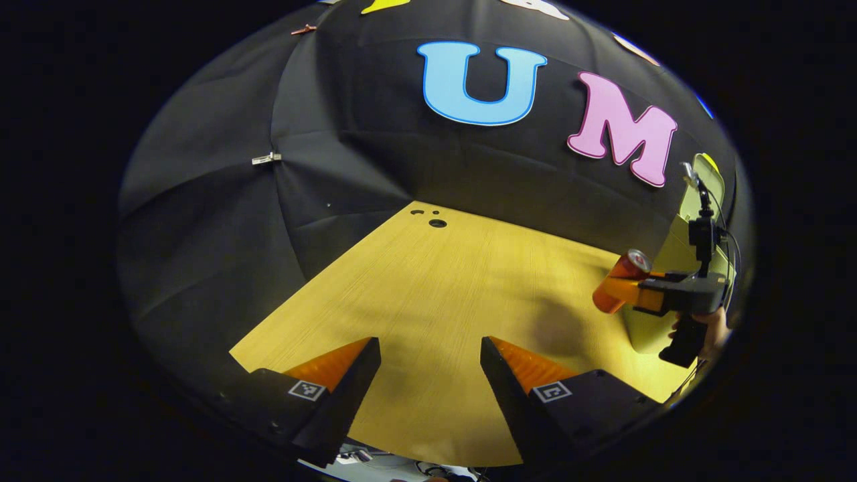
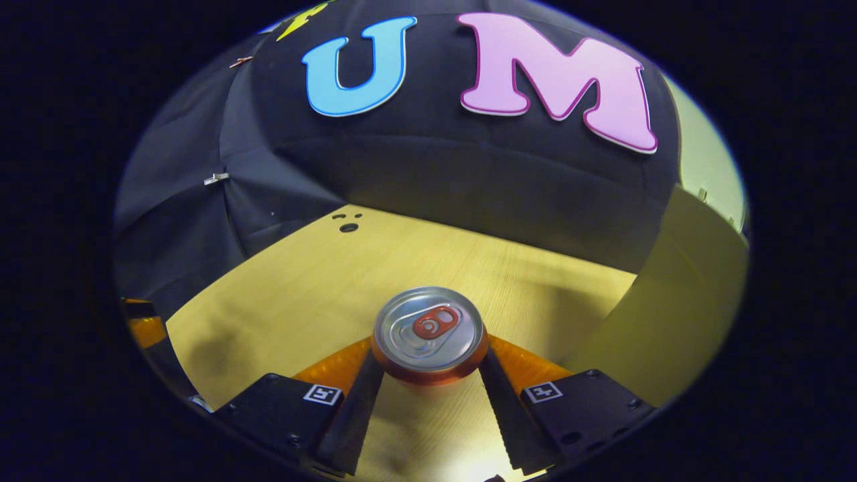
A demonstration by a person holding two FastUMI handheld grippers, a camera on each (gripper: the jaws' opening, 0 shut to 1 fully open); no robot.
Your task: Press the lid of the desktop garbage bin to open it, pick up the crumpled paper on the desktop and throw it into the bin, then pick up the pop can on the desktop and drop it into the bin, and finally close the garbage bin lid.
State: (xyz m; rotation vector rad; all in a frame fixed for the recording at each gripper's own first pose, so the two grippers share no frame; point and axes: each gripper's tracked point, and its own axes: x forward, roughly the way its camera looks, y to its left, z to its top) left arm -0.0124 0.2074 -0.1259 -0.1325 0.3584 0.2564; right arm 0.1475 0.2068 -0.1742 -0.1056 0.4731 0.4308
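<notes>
The pop can (image 2: pixel 428 331), red with a silver top and a red tab, sits between both fingers of my right gripper (image 2: pixel 428 355), which is shut on it and holds it above the wooden table. In the left gripper view the same can (image 1: pixel 622 281) hangs tilted in the right gripper (image 1: pixel 633 294), just left of the pale yellow-green bin (image 1: pixel 669 254). The bin's lid (image 1: pixel 706 181) stands raised. In the right gripper view the bin wall (image 2: pixel 676 301) rises close on the right. My left gripper (image 1: pixel 430 345) is open over bare table, with nothing between its fingers.
The wooden table (image 1: pixel 435 288) runs back to the black cloth wall. A few small round holes (image 1: pixel 436 222) mark its far side. A hand (image 1: pixel 713 331) holds the right gripper's handle. Metal clips (image 1: pixel 266 158) pin the cloth at left.
</notes>
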